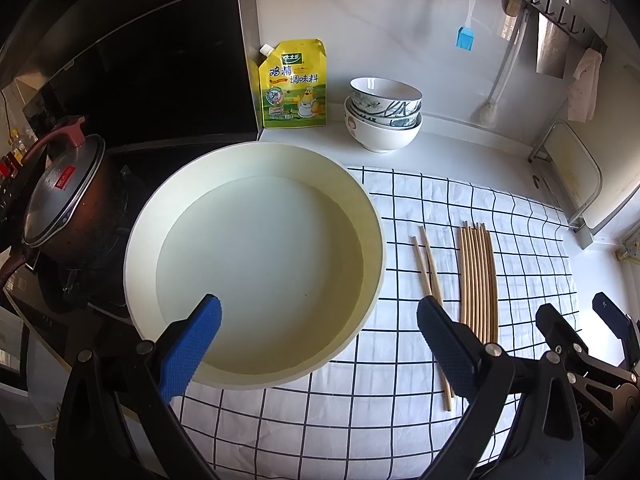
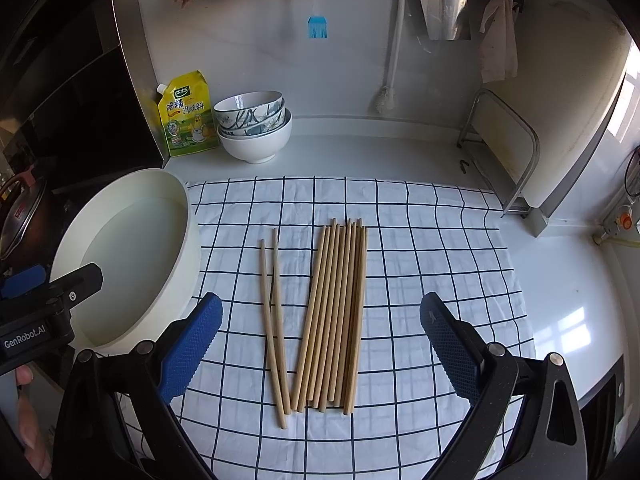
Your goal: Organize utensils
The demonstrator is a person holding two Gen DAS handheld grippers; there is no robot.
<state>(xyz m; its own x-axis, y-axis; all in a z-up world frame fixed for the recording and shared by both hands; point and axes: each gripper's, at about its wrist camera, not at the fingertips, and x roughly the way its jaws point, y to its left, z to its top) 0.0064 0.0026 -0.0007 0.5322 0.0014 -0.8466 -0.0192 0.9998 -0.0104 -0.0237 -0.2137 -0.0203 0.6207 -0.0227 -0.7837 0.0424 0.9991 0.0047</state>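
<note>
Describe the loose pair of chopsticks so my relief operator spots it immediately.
Find the checked cloth beside the cream basin. The loose pair lies nearest the basin, left of the tight bundle; its two sticks cross, unlike the bundle's parallel ones.

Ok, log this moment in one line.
left hand-held gripper open over basin | right hand-held gripper open above chopsticks | none held

Yellow seasoning pouch (image 1: pixel 293 84) at 12 o'clock on tabletop: "太太乐", "鸡精调味料", "3". Left tool (image 2: pixel 24 320) body at 9 o'clock, right-wrist view: "GenRobot.AI".

Stacked bowls (image 2: pixel 256 128) beside seasoning pouch (image 2: pixel 186 114)
</note>
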